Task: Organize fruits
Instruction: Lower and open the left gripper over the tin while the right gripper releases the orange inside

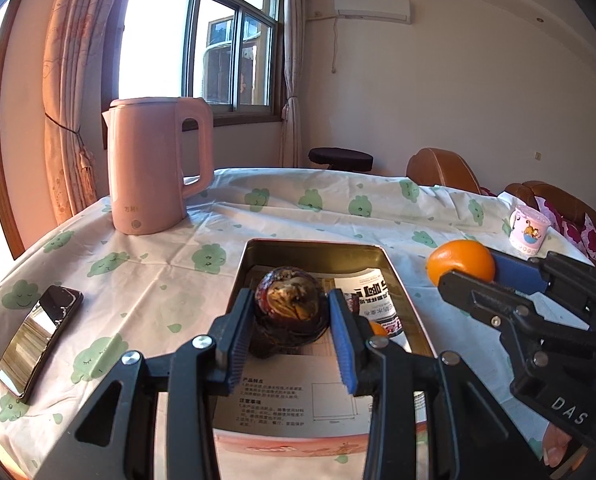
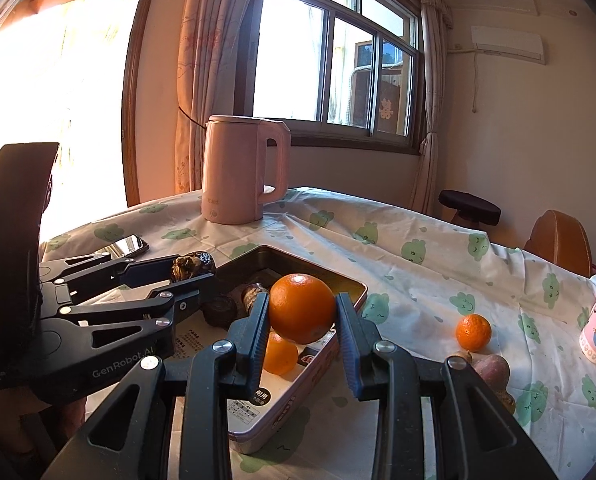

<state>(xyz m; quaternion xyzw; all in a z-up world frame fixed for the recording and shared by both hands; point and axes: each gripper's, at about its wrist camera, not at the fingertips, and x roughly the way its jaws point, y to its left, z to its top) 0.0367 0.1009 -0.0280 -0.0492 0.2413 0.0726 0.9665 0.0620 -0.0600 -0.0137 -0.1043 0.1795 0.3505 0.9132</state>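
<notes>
both grippers held fruit over the tin

left gripper [image 1: 294,320] was closed on a dark shrivelled fruit [image 1: 292,300], held between its pads above the tin tray [image 1: 389,276]. right gripper [image 2: 301,320] was closed on a large orange [image 2: 301,307], over the tray's right edge [image 2: 357,292]. inside the tray lay a smaller orange [image 2: 278,354] and two dark fruits [image 2: 234,306]. right of the tray, on the tablecloth [image 2: 417,280], sat a mandarin [image 2: 473,332]. pink kettle [image 2: 244,170] stood behind the tray.

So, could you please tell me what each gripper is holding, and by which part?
The left gripper holds a dark brown fruit by its sides over the tin; the right gripper clamps a large orange across its middle.
</notes>
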